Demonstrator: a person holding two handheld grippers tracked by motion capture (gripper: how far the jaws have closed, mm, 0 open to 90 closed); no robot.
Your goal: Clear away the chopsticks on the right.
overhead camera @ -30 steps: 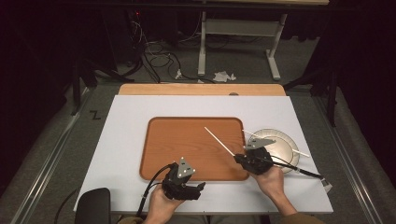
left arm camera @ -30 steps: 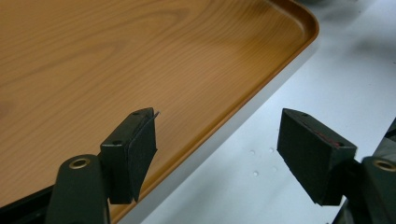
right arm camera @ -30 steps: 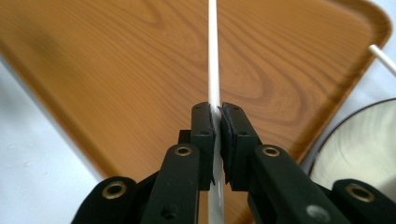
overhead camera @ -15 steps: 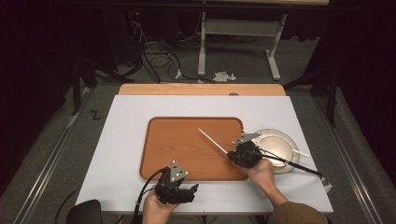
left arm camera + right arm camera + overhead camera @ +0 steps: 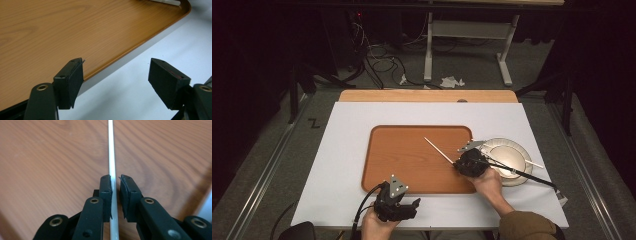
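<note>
Chopstick point(image 5: 438, 149) sits clamped in the right gripper point(image 5: 462, 163), held over the tray point(image 5: 387, 165); placing it there seemingly remains. Left gripper point(image 5: 404, 207) rests spread apart, empty, on the bench point(image 5: 342, 150).

Smooth wood-grain tray point(image 5: 412, 160) with satin sheen, matt white tabletop point(image 5: 347, 165), thin smooth white stick point(image 5: 112, 157), glossy pale plate point(image 5: 512, 155)
</note>
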